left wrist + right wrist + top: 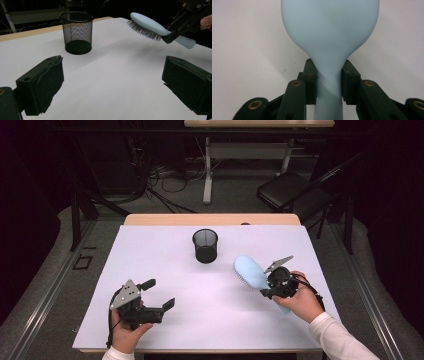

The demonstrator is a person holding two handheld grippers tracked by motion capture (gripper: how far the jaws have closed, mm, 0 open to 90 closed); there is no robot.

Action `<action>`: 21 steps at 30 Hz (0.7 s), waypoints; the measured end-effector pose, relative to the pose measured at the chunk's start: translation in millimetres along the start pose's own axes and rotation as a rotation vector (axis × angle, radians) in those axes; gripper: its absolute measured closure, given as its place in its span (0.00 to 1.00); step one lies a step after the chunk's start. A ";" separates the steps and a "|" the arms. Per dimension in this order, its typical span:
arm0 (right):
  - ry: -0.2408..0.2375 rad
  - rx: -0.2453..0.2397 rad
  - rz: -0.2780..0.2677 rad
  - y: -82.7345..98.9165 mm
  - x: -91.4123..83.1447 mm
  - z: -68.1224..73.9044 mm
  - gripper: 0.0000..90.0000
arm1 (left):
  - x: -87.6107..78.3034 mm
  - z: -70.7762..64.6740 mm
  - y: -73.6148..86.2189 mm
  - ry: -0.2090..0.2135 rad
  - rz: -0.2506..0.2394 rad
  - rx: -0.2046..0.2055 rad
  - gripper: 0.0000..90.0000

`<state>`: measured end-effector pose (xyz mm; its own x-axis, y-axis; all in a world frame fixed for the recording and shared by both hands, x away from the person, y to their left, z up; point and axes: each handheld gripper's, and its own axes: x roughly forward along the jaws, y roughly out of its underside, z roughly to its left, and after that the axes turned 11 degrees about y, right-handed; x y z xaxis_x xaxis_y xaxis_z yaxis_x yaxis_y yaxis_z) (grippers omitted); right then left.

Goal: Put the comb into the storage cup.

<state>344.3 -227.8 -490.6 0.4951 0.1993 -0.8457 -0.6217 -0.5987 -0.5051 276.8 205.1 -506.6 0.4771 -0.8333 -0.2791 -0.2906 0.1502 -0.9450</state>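
The right claw (329,82) is clenched on the pale blue hairbrush (250,271) at its neck, held above the bench (165,270). Carry it toward eleven o'clock, tip it handle-down, and lower it straight into the mesh cup (205,245). The left claw (157,295) hangs released at seven o'clock.

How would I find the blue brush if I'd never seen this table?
Look at the white table and find the black mesh cup near its far edge. Just right of the cup, held up above the table in the right claw, is the hairbrush. It is the one pale blue thing, oval, with bristles underneath.
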 end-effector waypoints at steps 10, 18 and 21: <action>0.016 0.026 -0.088 -1.1 -4.0 2.0 0.77 | 0.0 -0.3 0.1 0.004 0.002 -0.001 0.04; 0.012 0.042 -0.144 -3.1 -5.0 5.0 0.77 | -5.5 -2.5 2.7 -0.017 0.003 -0.007 0.04; 0.011 0.048 -0.169 -3.6 -6.0 5.4 0.77 | -7.6 -2.7 3.2 -0.022 0.001 -0.008 0.04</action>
<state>340.4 -222.6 -484.7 0.6015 0.2852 -0.7463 -0.5573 -0.5196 -0.6477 270.0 210.4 -507.0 0.4950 -0.8212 -0.2839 -0.2977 0.1467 -0.9433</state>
